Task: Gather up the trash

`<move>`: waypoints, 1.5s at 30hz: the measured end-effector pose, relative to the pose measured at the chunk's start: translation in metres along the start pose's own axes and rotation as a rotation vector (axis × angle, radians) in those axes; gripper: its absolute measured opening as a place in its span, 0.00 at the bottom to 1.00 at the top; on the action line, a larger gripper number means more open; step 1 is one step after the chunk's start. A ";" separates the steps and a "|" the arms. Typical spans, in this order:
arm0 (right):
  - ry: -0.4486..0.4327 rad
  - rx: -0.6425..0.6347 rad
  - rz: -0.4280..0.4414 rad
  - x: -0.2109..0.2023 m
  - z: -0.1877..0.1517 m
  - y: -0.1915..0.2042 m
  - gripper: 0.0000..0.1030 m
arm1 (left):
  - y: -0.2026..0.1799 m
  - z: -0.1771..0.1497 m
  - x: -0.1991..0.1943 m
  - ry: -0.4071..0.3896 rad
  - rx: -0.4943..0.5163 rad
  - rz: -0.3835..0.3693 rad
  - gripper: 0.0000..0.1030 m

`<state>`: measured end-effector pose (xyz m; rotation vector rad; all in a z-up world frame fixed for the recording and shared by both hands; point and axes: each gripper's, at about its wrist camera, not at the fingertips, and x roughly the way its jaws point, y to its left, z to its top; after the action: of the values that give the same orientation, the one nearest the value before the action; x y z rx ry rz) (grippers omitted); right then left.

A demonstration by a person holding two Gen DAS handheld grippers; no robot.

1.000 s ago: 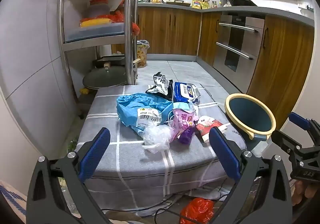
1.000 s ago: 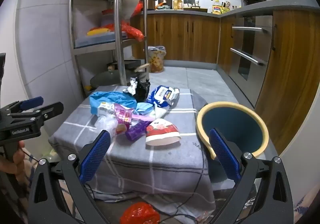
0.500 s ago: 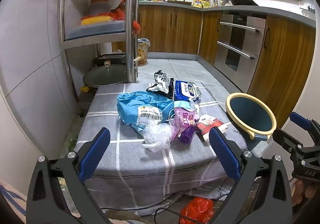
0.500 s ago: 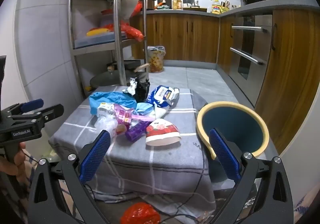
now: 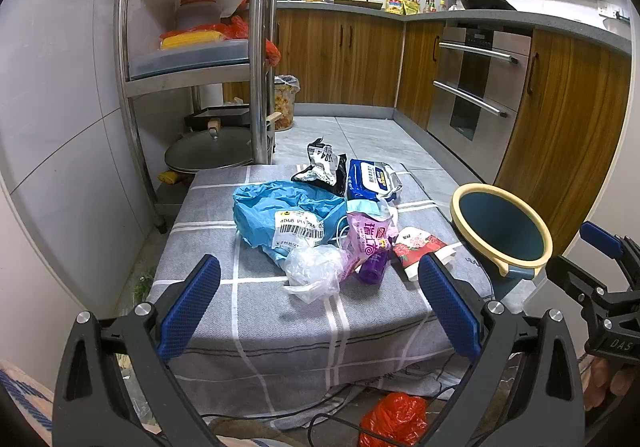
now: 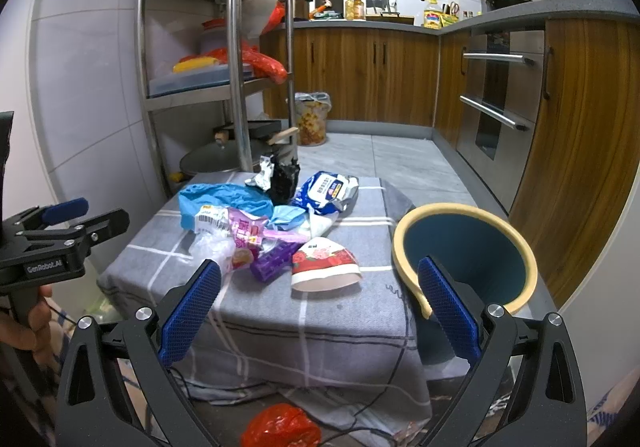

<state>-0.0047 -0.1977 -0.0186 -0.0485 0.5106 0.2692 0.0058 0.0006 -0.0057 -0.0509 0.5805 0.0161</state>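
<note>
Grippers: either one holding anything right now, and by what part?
Nothing held. Left gripper and right gripper both have jaws open and bare, short of the trash pile on the table.

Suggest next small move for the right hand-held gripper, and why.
Probably ease the right hand-held gripper forward and down onto the red-and-white paper cup. It is open and empty, the cup lies nearest it at the pile's edge, and the bin stands just to its right.

Tiled kitchen [image 5: 360, 135], wooden cabinets [image 5: 340, 55], steel shelving [image 6: 236, 47], built-in oven [image 5: 476, 87].
</note>
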 end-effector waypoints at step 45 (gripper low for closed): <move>-0.001 0.004 -0.001 -0.002 0.004 0.000 0.95 | -0.009 -0.007 0.002 0.003 0.002 -0.004 0.95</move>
<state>-0.0046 -0.1980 -0.0145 -0.0449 0.5102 0.2667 0.0035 -0.0085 -0.0123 -0.0503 0.5836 0.0113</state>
